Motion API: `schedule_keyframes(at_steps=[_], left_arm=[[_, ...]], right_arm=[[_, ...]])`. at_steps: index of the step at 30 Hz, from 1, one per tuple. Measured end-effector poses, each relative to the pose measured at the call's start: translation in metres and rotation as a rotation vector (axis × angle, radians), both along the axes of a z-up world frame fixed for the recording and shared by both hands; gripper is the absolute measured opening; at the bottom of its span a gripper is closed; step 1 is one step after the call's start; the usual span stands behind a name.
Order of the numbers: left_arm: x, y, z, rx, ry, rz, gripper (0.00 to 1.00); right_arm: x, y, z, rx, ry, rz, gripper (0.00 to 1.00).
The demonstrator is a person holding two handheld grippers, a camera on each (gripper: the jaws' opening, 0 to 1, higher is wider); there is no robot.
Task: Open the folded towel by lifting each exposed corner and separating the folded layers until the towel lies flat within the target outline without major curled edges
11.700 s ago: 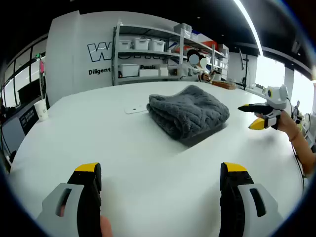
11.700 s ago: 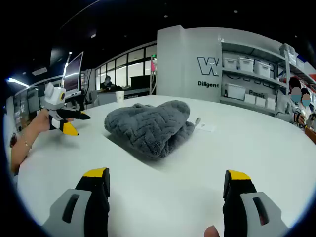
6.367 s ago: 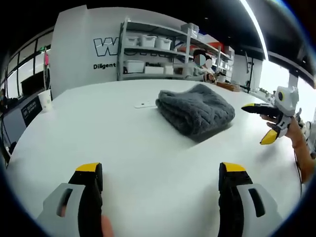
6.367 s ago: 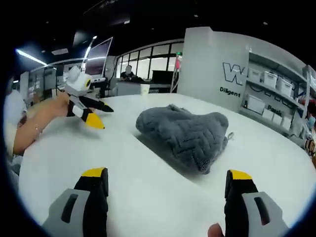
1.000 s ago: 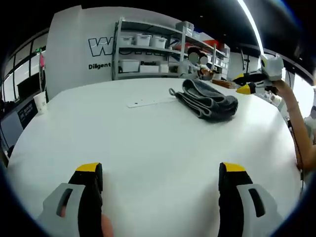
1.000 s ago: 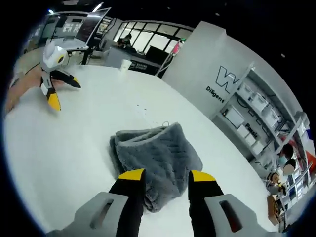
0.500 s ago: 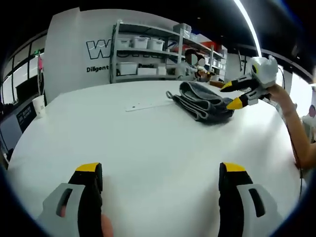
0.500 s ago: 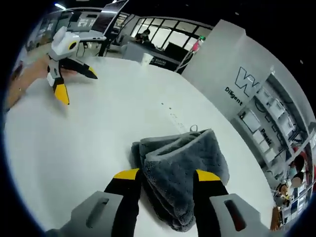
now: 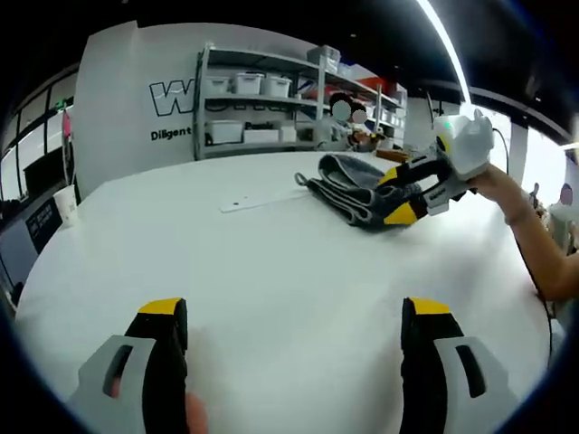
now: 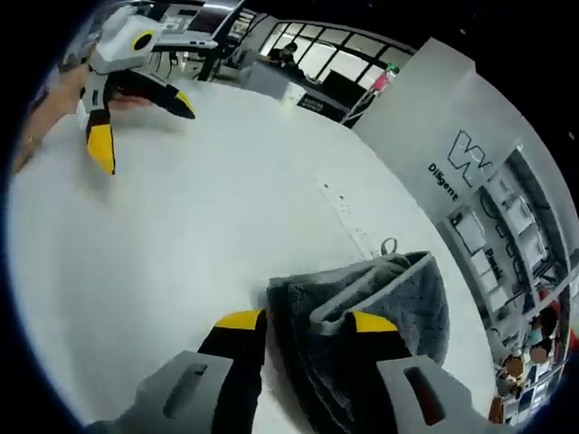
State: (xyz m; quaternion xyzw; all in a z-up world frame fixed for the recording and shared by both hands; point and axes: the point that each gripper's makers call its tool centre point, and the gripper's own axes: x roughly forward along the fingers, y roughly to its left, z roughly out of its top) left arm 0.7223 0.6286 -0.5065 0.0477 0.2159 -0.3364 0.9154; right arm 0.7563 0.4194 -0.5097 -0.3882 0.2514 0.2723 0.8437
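A corner of the folded towel [image 10: 380,298], lying on the white surface [image 9: 271,271], is straddled by the parted right tool [image 10: 298,322], apparently for lifting a layer. The left tool [image 9: 294,312] is held wide, well apart.

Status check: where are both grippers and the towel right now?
Right gripper open, jaws straddling the folded towel's edge layers. Left gripper open, hovering over bare table, away from the towel. Towel not yet unfolded. Nothing in the way.
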Motion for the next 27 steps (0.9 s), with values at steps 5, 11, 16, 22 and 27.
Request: schedule_keyframes(at_steps=[5, 11, 16, 22, 27], left_arm=[[0.001, 0.001, 0.0, 0.002, 0.002, 0.004, 0.96], [0.001, 0.001, -0.002, 0.006, 0.005, 0.004, 0.96], [0.001, 0.001, -0.002, 0.009, 0.007, 0.006, 0.96], [0.002, 0.004, -0.003, 0.012, 0.011, 0.014, 0.98], [0.002, 0.003, -0.005, 0.013, 0.017, 0.014, 0.99]], right_arm=[[0.004, -0.004, -0.001, -0.006, -0.035, -0.012, 0.18], [0.006, -0.006, 0.005, 0.059, -0.033, -0.028, 0.09], [0.007, -0.009, 0.016, 0.134, -0.04, -0.048, 0.06], [0.008, -0.015, 0.039, 0.215, -0.099, -0.058, 0.05], [0.01, -0.034, 0.066, 0.291, -0.179, -0.111, 0.05]])
